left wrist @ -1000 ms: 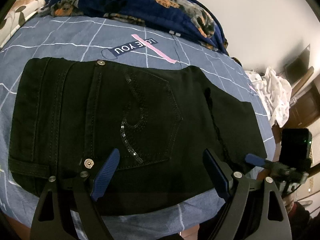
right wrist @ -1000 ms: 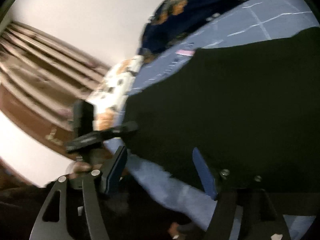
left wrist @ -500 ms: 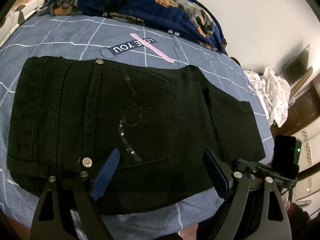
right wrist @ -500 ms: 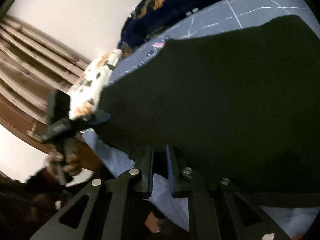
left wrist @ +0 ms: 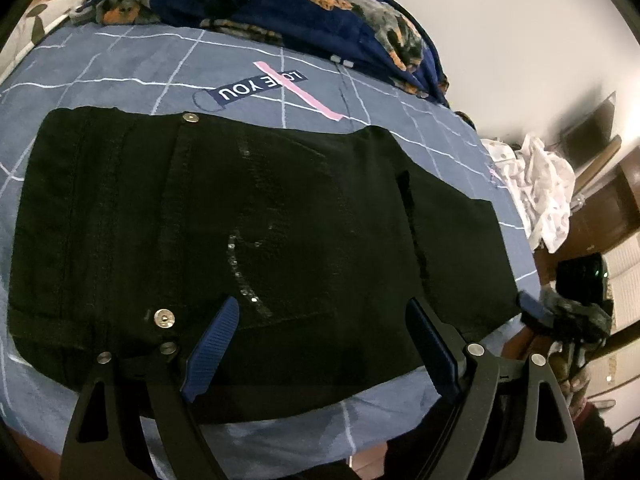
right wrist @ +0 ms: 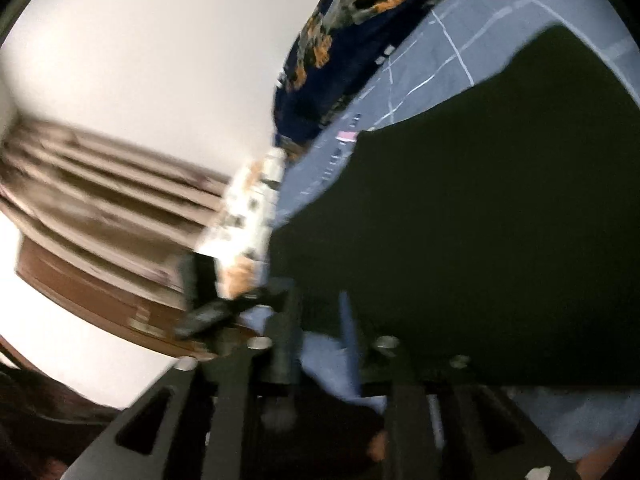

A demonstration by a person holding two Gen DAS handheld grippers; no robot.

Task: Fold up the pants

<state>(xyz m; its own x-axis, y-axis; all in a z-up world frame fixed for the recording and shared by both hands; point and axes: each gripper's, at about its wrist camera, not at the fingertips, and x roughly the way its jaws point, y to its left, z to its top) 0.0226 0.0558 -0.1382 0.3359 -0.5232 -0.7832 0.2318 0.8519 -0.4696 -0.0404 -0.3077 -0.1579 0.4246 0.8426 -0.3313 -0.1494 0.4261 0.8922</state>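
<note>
Item: black denim pants [left wrist: 256,240], stitched back pocket with sequins and two metal rivets uppermost, folded into a broad flat rectangle.
Location: lying flat on the blue bedsheet with white grid lines [left wrist: 132,64], near its front edge; a printed "LOVE YOU" label shows on the sheet just beyond the far edge.
Left gripper [left wrist: 320,344]: black frame, blue ribbed pads, spread wide over the near edge of the pants; nothing is pinched between the pads.
Right gripper [right wrist: 320,344]: at the right-hand end of the pants; jaws have just been opening from a near-closed pinch and stand partly apart. The view is blurred; bedsheet shows in the gap, and no cloth appears caught.
Step in hand: judged to be regripping the right-hand end for a further fold.
Next move calls for: each gripper to close on a near corner of the doubled cloth, catching all layers, then lift and carry together.
Surroundings: navy blanket with orange and grey print [left wrist: 280,0] heaped at the far side; white crumpled cloth [left wrist: 536,184] to the right.
</note>
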